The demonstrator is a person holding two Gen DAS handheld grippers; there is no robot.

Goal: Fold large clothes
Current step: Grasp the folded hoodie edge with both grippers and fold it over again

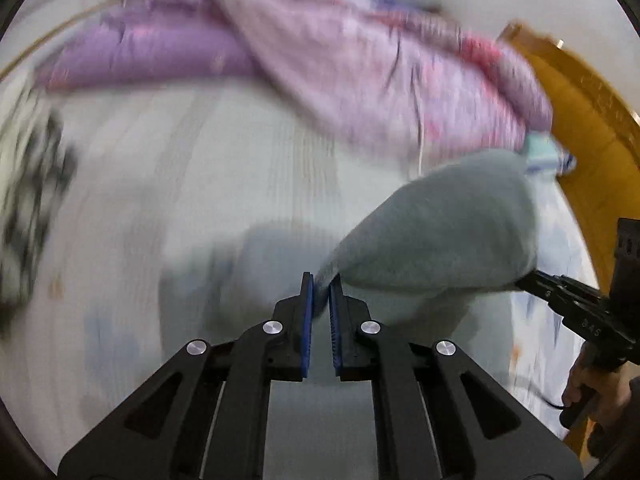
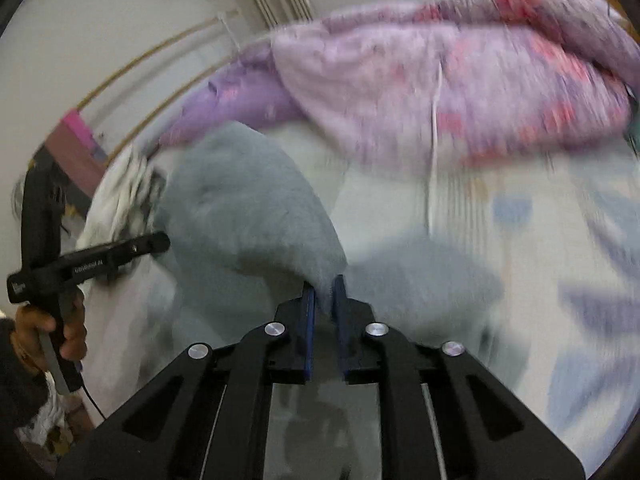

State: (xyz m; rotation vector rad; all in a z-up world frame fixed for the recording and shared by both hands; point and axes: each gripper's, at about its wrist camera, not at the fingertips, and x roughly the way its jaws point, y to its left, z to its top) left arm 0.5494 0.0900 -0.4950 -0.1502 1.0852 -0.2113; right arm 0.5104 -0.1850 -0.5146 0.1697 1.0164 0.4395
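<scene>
A grey fleecy garment [image 1: 444, 224] hangs stretched in the air above the bed between my two grippers. My left gripper [image 1: 321, 286] is shut on one edge of it. My right gripper [image 2: 323, 290] is shut on the other edge of the garment [image 2: 248, 208]. The right gripper also shows in the left wrist view [image 1: 524, 280], at the garment's far end. The left gripper shows in the right wrist view [image 2: 162, 242], its tip in the cloth. The garment casts a shadow on the sheet below. Both views are motion-blurred.
The bed has a pale patterned sheet [image 1: 192, 184]. A bunched pink and purple quilt [image 1: 320, 68] lies along its far side. A wooden headboard [image 1: 588, 112] stands at the right. A black-and-white cloth [image 1: 32, 200] lies at the left edge of the bed.
</scene>
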